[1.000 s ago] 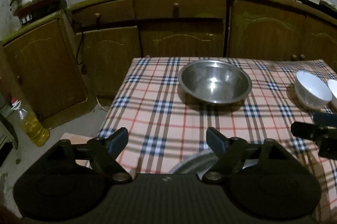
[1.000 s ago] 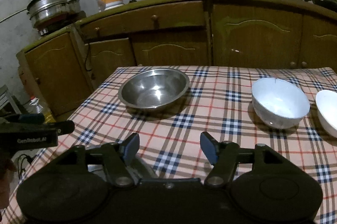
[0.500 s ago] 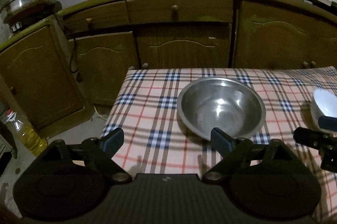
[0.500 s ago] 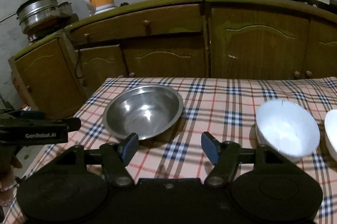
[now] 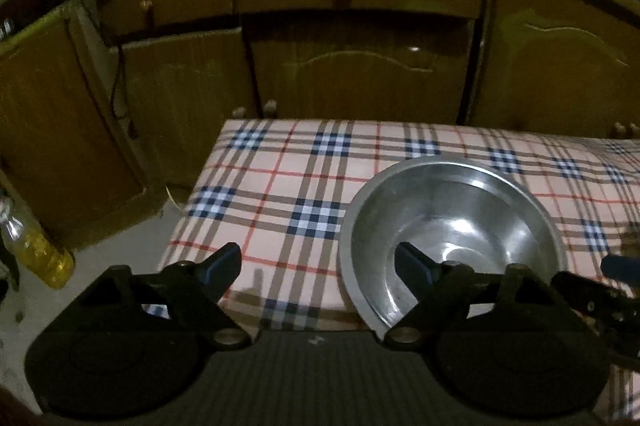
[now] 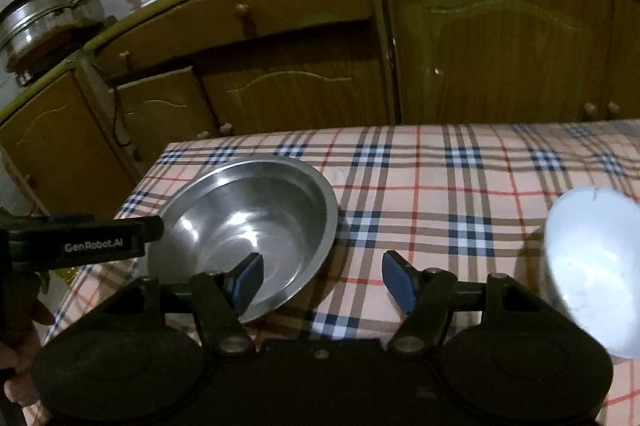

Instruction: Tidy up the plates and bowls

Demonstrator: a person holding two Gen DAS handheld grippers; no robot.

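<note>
We are bracketing a steel bowl (image 5: 452,230) on the checked tablecloth (image 5: 288,186), low and right of centre in the left view. Our left gripper (image 5: 318,262) is hanging spread wide and empty, straddling its left rim; our right gripper (image 6: 322,280), equally agape, is straddling its right rim, likely for a two-sided lift. A white bowl (image 6: 596,266) is waiting at the right edge.

Your steel bowl (image 5: 452,222) is polished metal, glossy with bright glints. The white bowl (image 6: 596,274) looks like smooth glazed ceramic. The checked cloth (image 6: 440,186) on your worktop is matt; the cabinet doors (image 6: 500,46) are varnished wood.
</note>
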